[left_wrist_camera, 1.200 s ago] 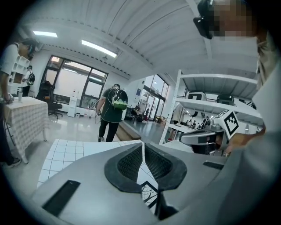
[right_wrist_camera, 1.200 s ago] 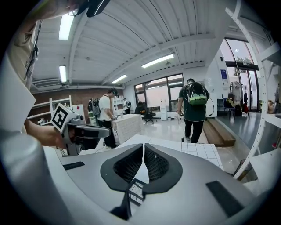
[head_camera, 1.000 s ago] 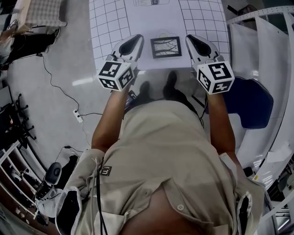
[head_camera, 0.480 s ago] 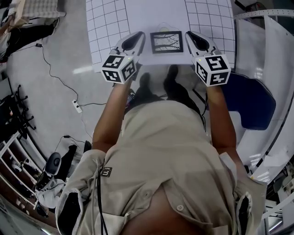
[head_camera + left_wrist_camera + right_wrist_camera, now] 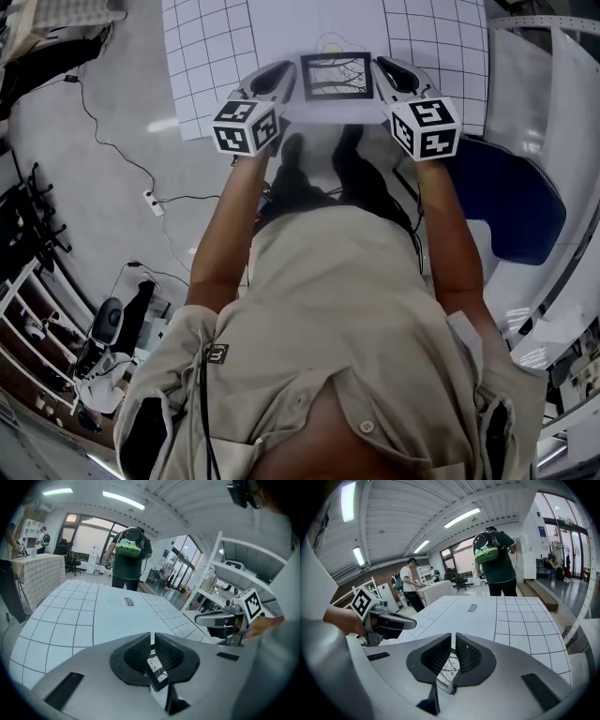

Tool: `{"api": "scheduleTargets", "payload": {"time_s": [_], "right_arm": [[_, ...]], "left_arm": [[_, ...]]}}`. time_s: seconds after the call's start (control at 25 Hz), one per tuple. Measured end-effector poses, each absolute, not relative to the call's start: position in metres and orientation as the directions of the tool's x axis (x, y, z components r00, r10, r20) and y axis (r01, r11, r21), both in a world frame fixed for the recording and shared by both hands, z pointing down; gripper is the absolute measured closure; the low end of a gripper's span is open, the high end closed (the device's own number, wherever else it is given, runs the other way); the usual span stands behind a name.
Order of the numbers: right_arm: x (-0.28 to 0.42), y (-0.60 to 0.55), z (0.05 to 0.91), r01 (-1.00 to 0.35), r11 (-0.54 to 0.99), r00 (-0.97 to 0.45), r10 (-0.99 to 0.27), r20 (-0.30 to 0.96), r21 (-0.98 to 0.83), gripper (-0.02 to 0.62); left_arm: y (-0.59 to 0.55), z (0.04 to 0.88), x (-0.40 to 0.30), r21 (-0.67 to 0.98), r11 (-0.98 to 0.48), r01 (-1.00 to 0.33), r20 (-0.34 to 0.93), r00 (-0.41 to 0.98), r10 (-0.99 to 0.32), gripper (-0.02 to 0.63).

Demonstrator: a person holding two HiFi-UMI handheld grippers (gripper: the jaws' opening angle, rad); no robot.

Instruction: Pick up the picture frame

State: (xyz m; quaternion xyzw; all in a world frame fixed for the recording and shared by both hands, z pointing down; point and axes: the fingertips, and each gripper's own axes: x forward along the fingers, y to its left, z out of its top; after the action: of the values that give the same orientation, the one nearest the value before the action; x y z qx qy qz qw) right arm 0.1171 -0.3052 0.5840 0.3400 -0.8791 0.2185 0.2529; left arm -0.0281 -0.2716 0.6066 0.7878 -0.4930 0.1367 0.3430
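The frame (image 5: 337,76) is pinched on its left edge by the left tongs (image 5: 277,79) and on its right edge by the right tongs (image 5: 386,73), over the gridded desk's (image 5: 211,56) near edge.

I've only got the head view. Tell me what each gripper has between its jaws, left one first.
Observer: The left gripper has its jaws closed on one edge of the picture frame.
Operator: Now the right.
Observer: The right gripper is closed on the frame's opposite edge.
Operator: Report anyone nearby.
Observer: A person wearing a green backpack stands at the far end of the table, beyond your view's top edge.
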Motion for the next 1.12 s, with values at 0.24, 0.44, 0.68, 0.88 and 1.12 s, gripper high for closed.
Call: {"api": "scheduleTargets", "payload": {"time_s": [0.24,0.44,0.68,0.88,1.12], "right_arm": [[0.12,-0.303,0.614,-0.707,0.669,-0.634,-0.456,0.624,-0.23,0.566],[0.124,-0.298,0.637,-0.705,0.663,-0.631,-0.426,0.649,-0.25,0.566],[0.124,-0.29,0.66,-0.695,0.657,-0.642,-0.383,0.664,-0.293,0.566],[0.124,-0.286,0.672,-0.695,0.648,-0.642,-0.363,0.676,-0.313,0.565],[0.121,-0.285,0.689,-0.697,0.637,-0.638,-0.342,0.69,-0.328,0.563]], "left_arm": [[-0.265,0.64,-0.023,0.423,-0.25,-0.871,0.602,0.476,-0.641,0.578],[-0.26,0.661,-0.017,0.433,-0.237,-0.869,0.634,0.481,-0.605,0.578],[-0.257,0.681,-0.013,0.438,-0.215,-0.873,0.665,0.476,-0.576,0.578],[-0.253,0.689,-0.012,0.446,-0.206,-0.871,0.681,0.479,-0.553,0.578],[-0.254,0.702,-0.01,0.454,-0.202,-0.868,0.694,0.487,-0.531,0.511]]}}
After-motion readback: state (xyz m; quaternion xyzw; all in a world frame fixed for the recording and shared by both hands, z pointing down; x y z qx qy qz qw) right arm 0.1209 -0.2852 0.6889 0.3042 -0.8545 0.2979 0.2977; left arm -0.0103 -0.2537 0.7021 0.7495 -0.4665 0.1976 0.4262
